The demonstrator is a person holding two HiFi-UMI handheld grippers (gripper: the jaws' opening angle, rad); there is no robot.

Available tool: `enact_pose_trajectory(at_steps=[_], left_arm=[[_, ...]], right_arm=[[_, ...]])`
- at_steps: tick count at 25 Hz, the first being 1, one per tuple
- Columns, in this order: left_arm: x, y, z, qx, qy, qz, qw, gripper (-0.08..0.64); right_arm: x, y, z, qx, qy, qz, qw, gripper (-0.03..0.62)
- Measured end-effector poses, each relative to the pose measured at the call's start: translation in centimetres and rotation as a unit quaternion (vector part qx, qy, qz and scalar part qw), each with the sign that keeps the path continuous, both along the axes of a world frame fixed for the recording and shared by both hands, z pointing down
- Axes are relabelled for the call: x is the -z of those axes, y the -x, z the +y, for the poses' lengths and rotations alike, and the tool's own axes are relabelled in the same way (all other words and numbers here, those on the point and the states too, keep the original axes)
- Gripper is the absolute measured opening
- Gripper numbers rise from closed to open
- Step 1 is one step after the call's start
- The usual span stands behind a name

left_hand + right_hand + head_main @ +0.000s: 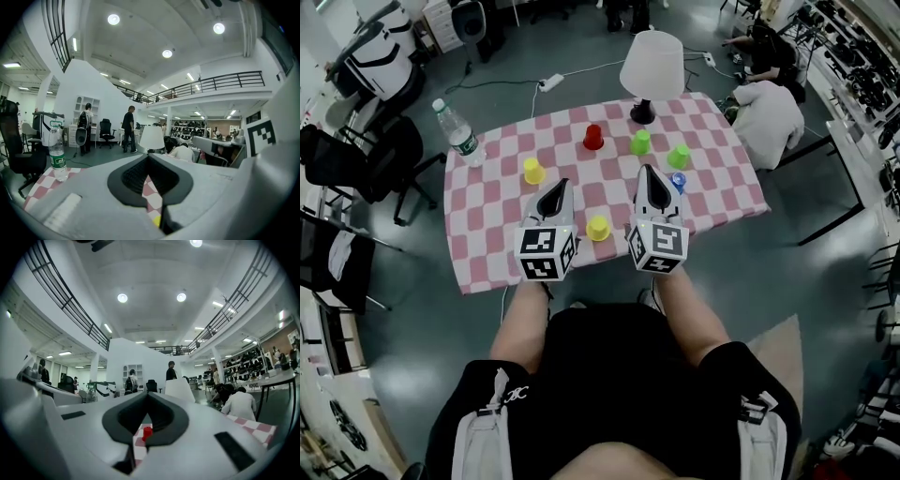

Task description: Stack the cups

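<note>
Several small cups stand upside down on the pink-and-white checked table [487, 225]: a red cup [593, 137], two green cups [640, 142] [679, 156], two yellow cups [533, 171] [598, 228], and a blue cup [678, 181] half hidden behind my right gripper. My left gripper [560, 184] hovers over the near middle of the table, jaws together and empty. My right gripper [648, 171] is beside it, also shut and empty. In the right gripper view, the red cup [147, 432] shows through the gap below the closed tips [148, 393]. In the left gripper view, a yellow sliver [157, 220] shows below the closed tips [149, 156].
A white lamp [652, 66] stands at the table's far edge and a water bottle [457, 133] at its far left corner. A person in white [769, 117] crouches off the right far corner. Black chairs [370, 159] stand to the left.
</note>
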State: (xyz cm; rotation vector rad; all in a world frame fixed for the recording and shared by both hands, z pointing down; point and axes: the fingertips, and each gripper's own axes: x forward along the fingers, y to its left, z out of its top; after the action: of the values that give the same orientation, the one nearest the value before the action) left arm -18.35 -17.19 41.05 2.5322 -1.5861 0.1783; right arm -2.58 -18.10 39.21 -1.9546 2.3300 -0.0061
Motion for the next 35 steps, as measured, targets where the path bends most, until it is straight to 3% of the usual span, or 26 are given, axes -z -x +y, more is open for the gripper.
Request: enact_pose_trajectory(at_steps=[12, 21, 24, 25, 27, 28, 35], left_arm=[[0.8, -8.8, -2.1, -0.023, -0.009, 0.000, 0.9997, 0.015], [0.6, -15.2, -3.2, -0.016, -0.008, -0.004, 0.9998, 0.015], [0.5, -16.7, -3.4, -0.006, -0.008, -0.004, 0.9999, 0.015], [0.5, -17.1, -3.5, -0.003, -0.008, -0.002, 1.0000, 0.015], [0.3, -18.0, -3.5, 0.005, -0.007, -0.001, 1.0000, 0.015], [0.1, -18.4, -3.5, 0.008, -0.006, -0.002, 0.9999, 0.015], [-0.5, -19.4, -2.8, 0.047, -0.005, -0.008, 0.9988, 0.015]], right_arm=[[-0.8, -8.9, -1.2, -0.017, 0.012, 0.006, 1.000, 0.003], [-1.9, -16.1, -3.0, -0.009, 0.023, 0.001, 1.000, 0.003], [-2.7, -17.3, -3.6, 0.012, 0.031, 0.000, 0.999, 0.003], [-3.2, -17.3, -3.8, 0.031, 0.037, 0.002, 0.999, 0.029], [-4.3, -17.0, -4.3, 0.075, 0.054, 0.003, 0.996, 0.188], [-5.1, -17.0, -4.6, 0.090, 0.064, 0.003, 0.994, 0.233], [-11.4, -17.8, -6.3, 0.122, 0.131, 0.026, 0.984, 0.287]])
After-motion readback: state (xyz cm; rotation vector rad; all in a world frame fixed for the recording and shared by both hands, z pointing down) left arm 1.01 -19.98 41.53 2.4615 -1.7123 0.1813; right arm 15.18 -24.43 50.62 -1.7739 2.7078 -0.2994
